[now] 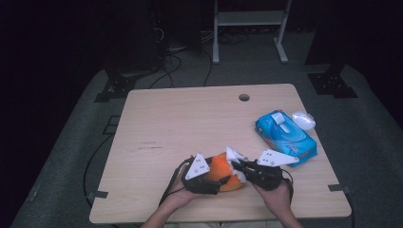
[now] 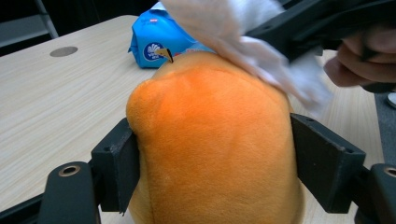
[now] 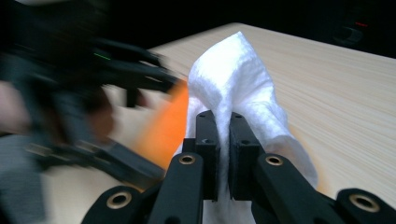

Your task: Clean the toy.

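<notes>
Left tool (image 2: 210, 154) grips plush (image 2: 210, 140); right view (image 3: 223, 154) blurs it.

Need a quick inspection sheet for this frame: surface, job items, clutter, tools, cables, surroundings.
Surface: light wood table, round grommet hole near far edge.
Job's things: orange plush toy; white tissue against its top.
Clutter: blue wipes pack; small white object beside it, unidentifiable.
Tools: left tool clamps the plush; right tool pinches the tissue.
Cables: one trails from the left tool; more on the floor.
Surroundings: dark room, grey floor, white metal frame behind.
</notes>
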`<control>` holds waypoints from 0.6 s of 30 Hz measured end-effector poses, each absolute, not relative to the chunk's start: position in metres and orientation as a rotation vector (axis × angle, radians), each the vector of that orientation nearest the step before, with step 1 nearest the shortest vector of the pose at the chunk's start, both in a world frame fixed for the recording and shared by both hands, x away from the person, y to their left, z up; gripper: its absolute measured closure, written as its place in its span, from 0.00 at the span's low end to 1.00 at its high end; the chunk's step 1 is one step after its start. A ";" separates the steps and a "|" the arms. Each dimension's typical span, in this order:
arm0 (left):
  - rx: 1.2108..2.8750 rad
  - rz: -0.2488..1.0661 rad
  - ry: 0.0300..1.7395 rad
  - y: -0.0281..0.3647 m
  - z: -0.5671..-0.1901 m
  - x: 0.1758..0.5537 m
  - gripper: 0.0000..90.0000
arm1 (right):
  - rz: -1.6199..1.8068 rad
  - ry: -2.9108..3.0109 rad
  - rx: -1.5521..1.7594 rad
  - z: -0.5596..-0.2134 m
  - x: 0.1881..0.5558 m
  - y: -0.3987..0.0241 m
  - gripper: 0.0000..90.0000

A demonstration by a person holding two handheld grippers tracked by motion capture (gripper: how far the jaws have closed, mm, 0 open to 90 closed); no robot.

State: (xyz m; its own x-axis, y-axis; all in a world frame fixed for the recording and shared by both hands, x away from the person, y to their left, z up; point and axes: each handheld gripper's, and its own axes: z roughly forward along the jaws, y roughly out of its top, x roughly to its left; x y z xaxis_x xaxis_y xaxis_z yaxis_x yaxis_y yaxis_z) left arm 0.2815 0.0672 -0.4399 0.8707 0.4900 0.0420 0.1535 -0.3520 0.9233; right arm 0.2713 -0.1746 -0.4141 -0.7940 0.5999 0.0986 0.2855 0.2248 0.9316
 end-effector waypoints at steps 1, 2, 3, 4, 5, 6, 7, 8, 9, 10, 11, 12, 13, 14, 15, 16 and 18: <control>1.929 0.383 0.467 0.067 -0.440 0.280 0.26 | 1.624 2.235 0.806 -0.413 0.269 -0.170 0.93; 1.935 0.391 0.460 0.066 -0.440 0.279 0.26 | 1.626 2.251 0.775 -0.412 0.266 -0.165 0.93; 1.938 0.391 0.458 0.067 -0.440 0.278 0.26 | 1.612 2.260 0.748 -0.411 0.265 -0.161 0.93; 1.937 0.382 0.458 0.068 -0.440 0.278 0.26 | 1.601 2.263 0.738 -0.412 0.264 -0.160 0.93; 1.938 0.368 0.454 0.069 -0.440 0.278 0.26 | 1.606 2.268 0.751 -0.412 0.265 -0.161 0.93; 1.939 0.345 0.449 0.070 -0.440 0.279 0.24 | 1.613 2.274 0.764 -0.414 0.267 -0.163 0.93; 1.940 0.325 0.442 0.071 -0.440 0.279 0.23 | 1.608 2.279 0.770 -0.415 0.267 -0.164 0.93; 1.939 0.326 0.439 0.072 -0.441 0.279 0.23 | 1.611 2.285 0.778 -0.416 0.267 -0.165 0.93; 1.944 0.325 0.439 0.072 -0.441 0.280 0.24 | 1.619 2.282 0.789 -0.416 0.268 -0.166 0.93; 1.945 0.322 0.440 0.071 -0.441 0.279 0.26 | 1.615 2.285 0.795 -0.415 0.268 -0.165 0.93; 1.949 0.323 0.438 0.071 -0.440 0.280 0.26 | 1.607 2.285 0.790 -0.414 0.270 -0.166 0.93; 1.952 0.321 0.436 0.072 -0.440 0.280 0.26 | 1.606 2.280 0.805 -0.414 0.271 -0.167 0.93; 1.951 0.320 0.435 0.072 -0.440 0.281 0.26 | 1.602 2.267 0.825 -0.414 0.272 -0.170 0.93; 1.950 0.316 0.435 0.073 -0.441 0.281 0.26 | 1.599 2.254 0.857 -0.415 0.275 -0.173 0.93; 1.951 0.311 0.435 0.074 -0.441 0.281 0.26 | 1.591 2.240 0.884 -0.417 0.277 -0.178 0.93; 1.953 0.310 0.435 0.075 -0.440 0.282 0.26 | 1.587 2.229 0.921 -0.419 0.280 -0.183 0.93; 1.953 0.310 0.439 0.077 -0.437 0.284 0.21 | 1.606 2.221 0.988 -0.422 0.284 -0.190 0.93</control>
